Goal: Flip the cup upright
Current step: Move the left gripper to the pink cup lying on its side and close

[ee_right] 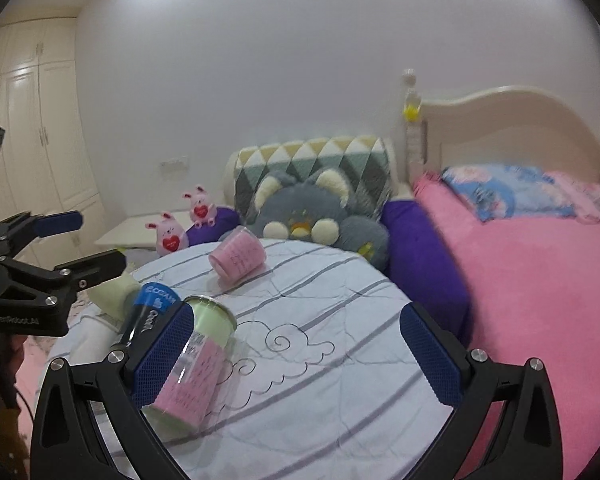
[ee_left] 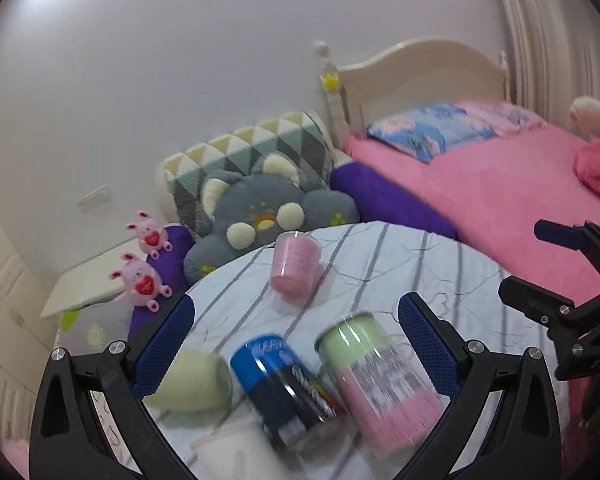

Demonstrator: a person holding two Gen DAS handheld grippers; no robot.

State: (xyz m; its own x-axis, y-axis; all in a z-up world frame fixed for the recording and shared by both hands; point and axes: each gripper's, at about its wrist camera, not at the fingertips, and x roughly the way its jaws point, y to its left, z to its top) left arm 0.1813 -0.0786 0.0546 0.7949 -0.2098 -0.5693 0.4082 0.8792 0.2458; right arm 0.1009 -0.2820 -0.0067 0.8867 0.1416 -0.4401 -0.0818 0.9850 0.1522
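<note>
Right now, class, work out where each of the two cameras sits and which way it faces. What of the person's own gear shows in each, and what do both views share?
Left wrist view: sits on the left gripper, looking forward over the striped table at the cups; its own open fingers frame the view, the right gripper at right.
Right wrist view: sits on the right gripper, facing the same way; the left gripper at left.
Shared: the pink cup on its side, the grey plush, the bed.

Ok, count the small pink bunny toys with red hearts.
2. One pink bunny toy sits on the white side table beside the purple cushion; the other sits just behind it. More may be hidden.
</note>
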